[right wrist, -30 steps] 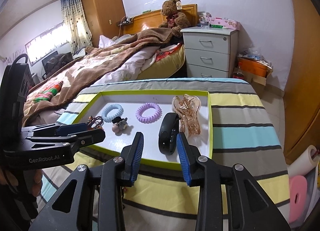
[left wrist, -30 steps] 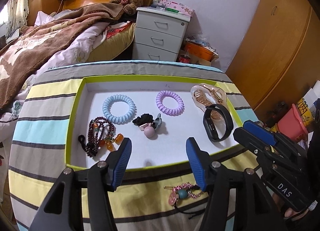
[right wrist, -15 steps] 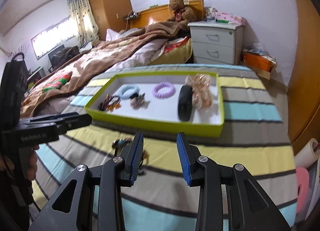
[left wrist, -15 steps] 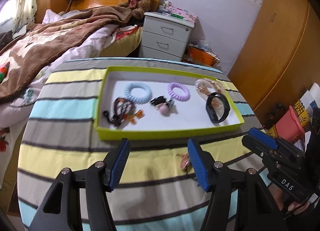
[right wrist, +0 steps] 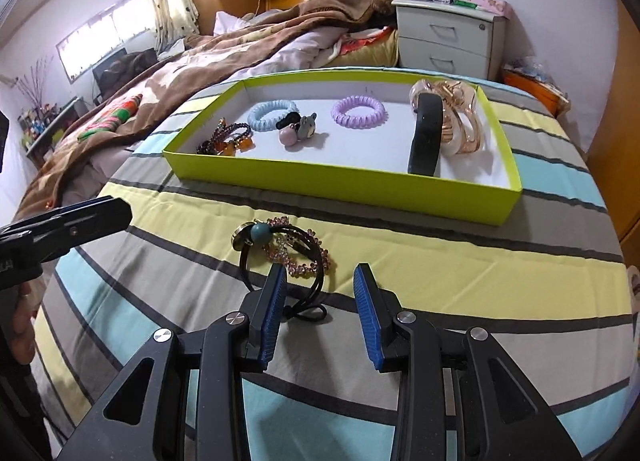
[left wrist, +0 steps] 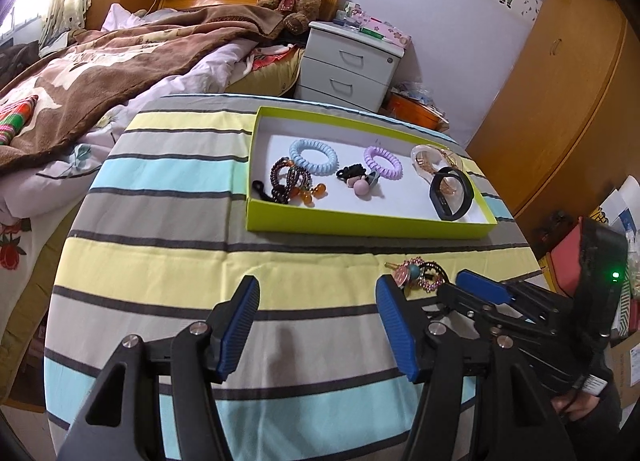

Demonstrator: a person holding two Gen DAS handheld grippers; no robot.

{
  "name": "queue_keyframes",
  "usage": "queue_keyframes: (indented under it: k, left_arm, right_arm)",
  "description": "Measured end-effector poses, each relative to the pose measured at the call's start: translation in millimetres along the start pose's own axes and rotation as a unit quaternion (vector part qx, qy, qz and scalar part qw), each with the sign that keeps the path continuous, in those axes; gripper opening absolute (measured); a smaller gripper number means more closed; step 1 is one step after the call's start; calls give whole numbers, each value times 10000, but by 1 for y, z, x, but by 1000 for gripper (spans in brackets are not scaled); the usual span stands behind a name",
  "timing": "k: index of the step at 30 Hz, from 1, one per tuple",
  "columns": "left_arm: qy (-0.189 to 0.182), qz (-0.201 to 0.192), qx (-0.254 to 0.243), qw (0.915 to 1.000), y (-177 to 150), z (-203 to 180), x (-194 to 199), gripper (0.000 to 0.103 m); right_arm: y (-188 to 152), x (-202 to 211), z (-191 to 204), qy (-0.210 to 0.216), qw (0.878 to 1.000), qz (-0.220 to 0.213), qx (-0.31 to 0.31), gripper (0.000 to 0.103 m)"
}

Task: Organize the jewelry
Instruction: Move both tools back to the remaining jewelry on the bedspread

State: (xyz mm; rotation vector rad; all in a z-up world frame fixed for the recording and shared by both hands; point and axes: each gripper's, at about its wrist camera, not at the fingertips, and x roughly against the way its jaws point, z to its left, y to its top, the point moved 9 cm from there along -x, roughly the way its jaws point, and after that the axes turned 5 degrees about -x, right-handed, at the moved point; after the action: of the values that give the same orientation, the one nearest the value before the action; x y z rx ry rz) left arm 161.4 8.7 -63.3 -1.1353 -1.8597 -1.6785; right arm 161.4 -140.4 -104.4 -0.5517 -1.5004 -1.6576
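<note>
Both tongs are standing apart with nothing between the pads: right gripper (right wrist: 320,307) is hanging just short of the loose bracelet cluster (right wrist: 282,251), left gripper (left wrist: 316,327) is hovering over bare striped tablecloth (left wrist: 168,261), well to the side.

Bracelet cluster is lying on the cloth, outside and in front of the green tray (right wrist: 340,185). It is made up of black cord loops, a pink beaded strand and a teal bead with a gold disc. Its long axis is running diagonally, bead end pointing away toward the tray's left corner, cord tail trailing back under the right gripper's left finger.

Progress, judged: mostly done. Tray is already holding a dark bead bracelet (right wrist: 226,141), blue coil tie (right wrist: 272,115), charm hair tie (right wrist: 298,129), purple coil tie (right wrist: 358,113), black band (right wrist: 426,133) and rose-gold claw clip (right wrist: 460,121). Only the cluster is remaining outside; pickup is not yet begun.
</note>
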Motion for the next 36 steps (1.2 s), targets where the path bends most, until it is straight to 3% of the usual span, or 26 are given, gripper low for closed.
queue_keyframes:
  k: [6,8,13,25,36]
  left_arm:
    - [-19,29,63,10000,-5,5,1,63]
    - [-23,35,78,10000,-7,6,1,63]
    - [-24,42,106,9999,-9,6,1,63]
    - [-10,75,91,9999,-10,5,-1,63]
    - [-436,310,-413,9977,-1,-42,-30,63]
  right_arm:
    - [-6,2,5,-106,9999,13,17,35]
    - [-7,3,7,-183,9998,7,102,16]
    - [-8,7,15,-96,9997,-26,236,2]
    - [7,66,9,124,9965,-823,9,2]
    - [8,84,-18,50,9944,-1008,-303,2]
